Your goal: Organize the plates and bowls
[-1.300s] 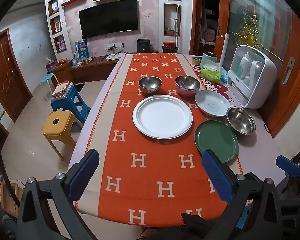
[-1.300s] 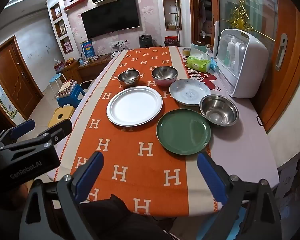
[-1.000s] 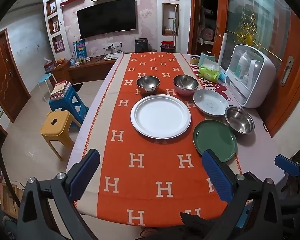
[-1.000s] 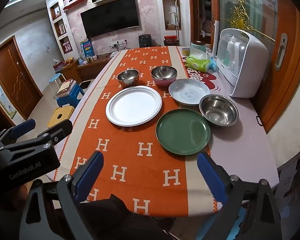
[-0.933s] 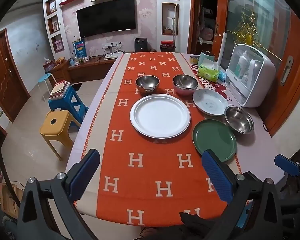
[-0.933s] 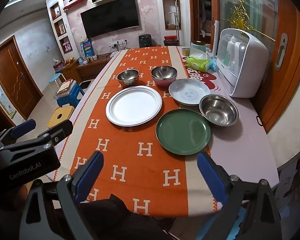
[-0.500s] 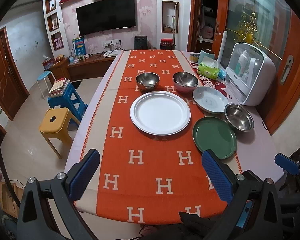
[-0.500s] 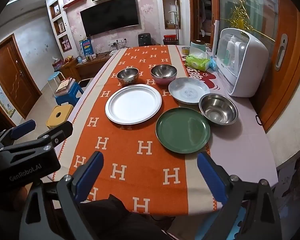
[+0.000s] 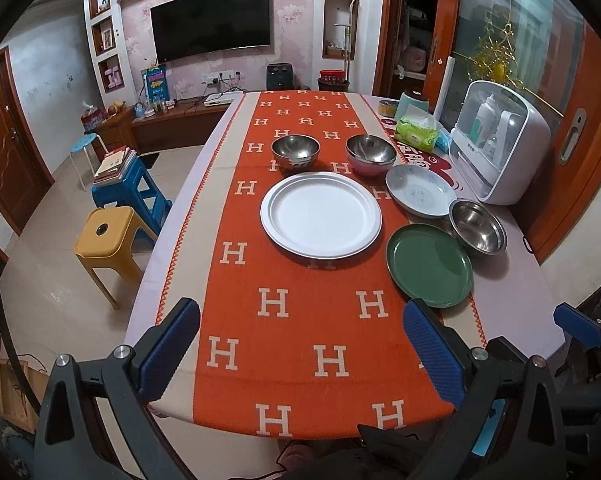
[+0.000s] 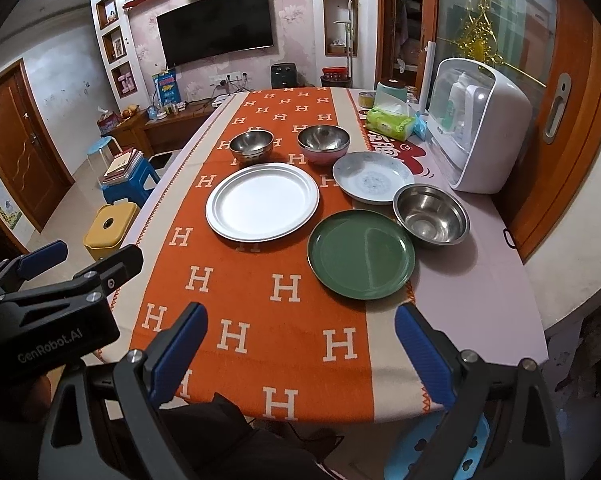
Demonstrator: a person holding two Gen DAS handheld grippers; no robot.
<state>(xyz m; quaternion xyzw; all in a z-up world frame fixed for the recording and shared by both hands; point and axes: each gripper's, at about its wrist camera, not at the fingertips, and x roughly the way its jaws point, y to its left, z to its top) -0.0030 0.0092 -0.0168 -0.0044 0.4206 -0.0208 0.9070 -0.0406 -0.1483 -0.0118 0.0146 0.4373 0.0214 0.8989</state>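
- Large white plate: lies flat at the middle of the orange table runner; it looks like rigid enamel or metal, thin-rimmed and probably slick, so the raised rim is the likely place to pinch.
- Green plate: sits near the runner's right edge, just beside the white plate; stiff and shallow, it is best taken at its lip.
- Pale patterned plate: lies beyond the green one; it appears ceramic, hence likely heavier and breakable.
- Steel bowls: one sits right of the green plate, just beside the patterned plate; a second and a pink-sided one stand behind the white plate. All seem light, hard and slippery; a wall-edge grip suits them.
- Left gripper: hovers over the near table edge, well apart from every dish, fingers spread wide and empty.
- Right gripper: is held likewise above the near edge, pads wide apart, holding nothing.
- White appliance: stands at the table's right side.
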